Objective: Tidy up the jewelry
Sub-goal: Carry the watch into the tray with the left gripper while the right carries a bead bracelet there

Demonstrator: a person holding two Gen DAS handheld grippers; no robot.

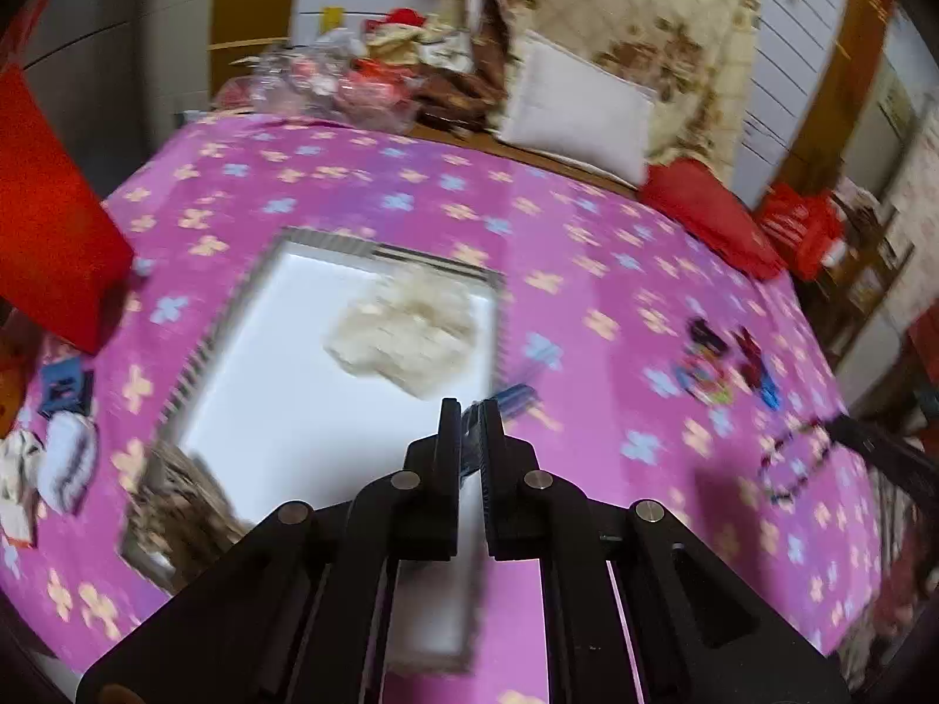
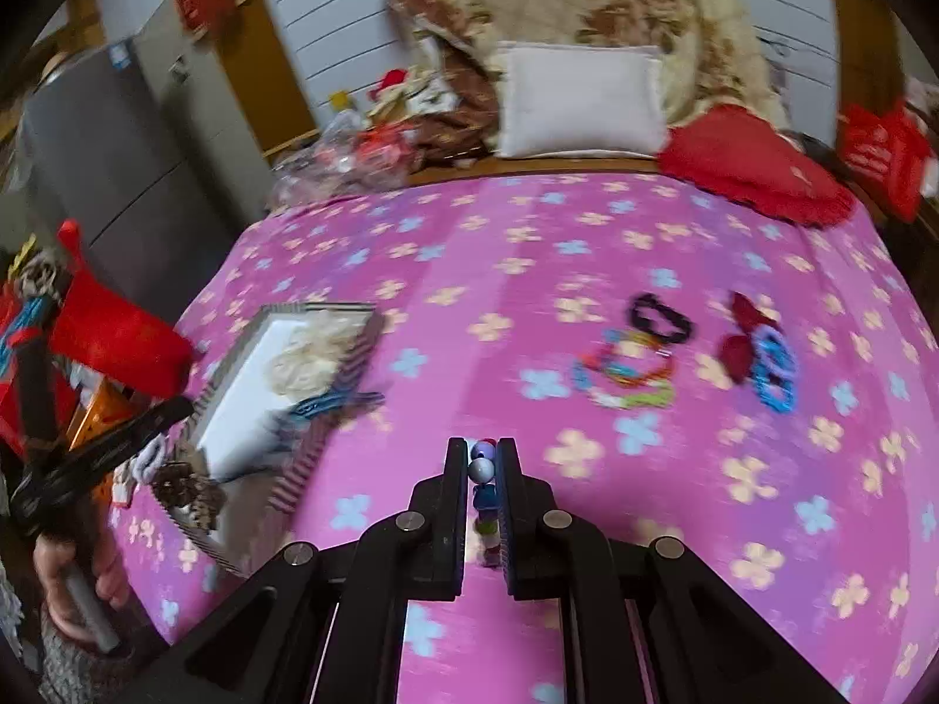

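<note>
My left gripper [image 1: 469,408] is shut on a blue hair clip [image 1: 513,398] that sticks out to the right of its tips. It hangs above the near right edge of a striped-rimmed box [image 1: 328,237] with a white floor and a cream fluffy piece [image 1: 405,340] inside. My right gripper [image 2: 482,446] is shut on a string of beads [image 2: 482,469], white, purple and blue, above the pink flowered bedspread [image 2: 528,270]. A black scrunchie [image 2: 660,317], colourful bracelets [image 2: 628,369], a red bow [image 2: 742,340] and a blue ring [image 2: 774,375] lie to its far right.
A white pillow [image 2: 581,102] and a red cushion [image 2: 751,164] lie at the head of the bed. A red bag [image 1: 53,205] stands left of the box. A hand [image 2: 76,581] grips the left gripper's handle. Small items [image 1: 64,440] lie by the box's left.
</note>
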